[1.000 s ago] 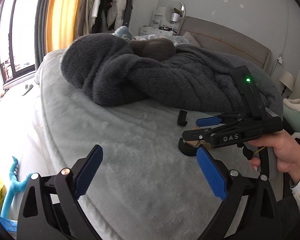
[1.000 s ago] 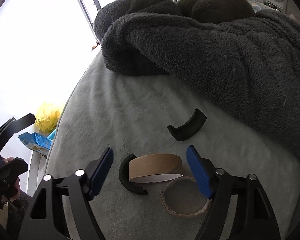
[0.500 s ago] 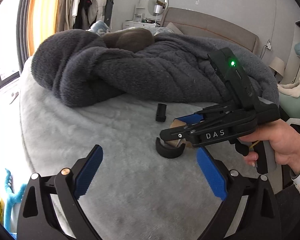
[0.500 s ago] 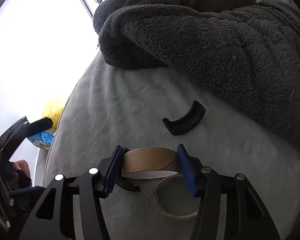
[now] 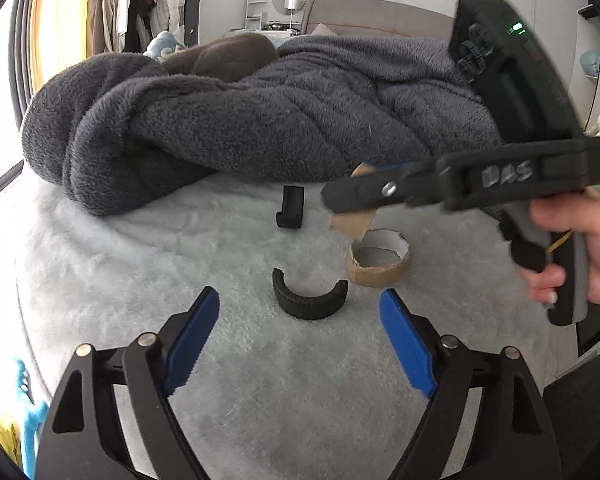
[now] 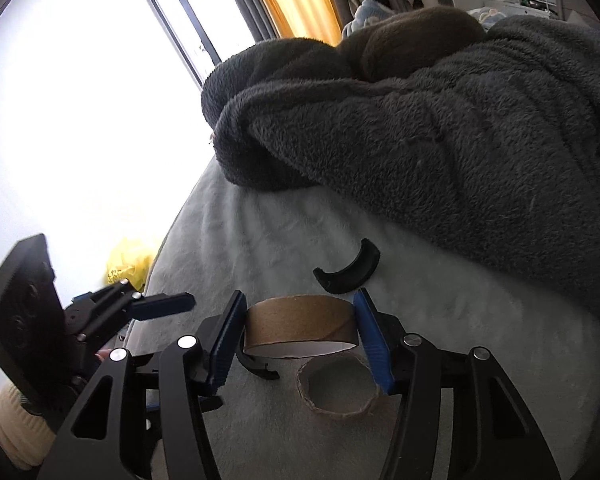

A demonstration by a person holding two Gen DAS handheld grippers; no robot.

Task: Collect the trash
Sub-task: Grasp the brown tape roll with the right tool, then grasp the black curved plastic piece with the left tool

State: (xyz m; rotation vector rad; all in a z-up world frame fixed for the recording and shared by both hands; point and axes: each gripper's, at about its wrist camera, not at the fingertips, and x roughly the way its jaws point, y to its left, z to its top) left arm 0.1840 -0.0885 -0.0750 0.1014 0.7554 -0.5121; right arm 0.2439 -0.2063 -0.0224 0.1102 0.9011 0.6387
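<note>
A bed (image 5: 100, 280) covered in a pale grey fleece sheet carries several bits of trash, seen from two handheld tongs.

The right tongs (image 6: 300, 332) are closed on a brown cardboard tape core (image 6: 300, 320). Their blue pads (image 6: 374, 340) press against both sides of the ring. In the left view the same core (image 5: 354, 220) shows as a brown edge below the black body of the right tongs (image 5: 352, 200), lifted clear of the sheet.

A second, ragged cardboard ring (image 5: 378, 262) lies flat on the sheet directly under the held core. In the right view this ring (image 6: 338, 390) sits just below the core, between the fingers.

A curved black plastic piece (image 5: 310, 300) rests on the sheet just beside the ragged ring, towards the near edge of the bed. It lies ahead of the left tongs (image 5: 300, 344), which are spread wide and hold nothing. In the right view, the left tongs (image 6: 160, 306) appear off the bed's left edge.

A second black curved piece (image 6: 348, 274) lies farther up the bed, near the edge of a heaped dark grey blanket (image 5: 260, 120). The left view shows this piece (image 5: 290, 212) end-on, apart from the other trash.

A yellow bag (image 6: 128, 264) sits on the floor beside the bed, under a bright window (image 6: 80, 100).
</note>
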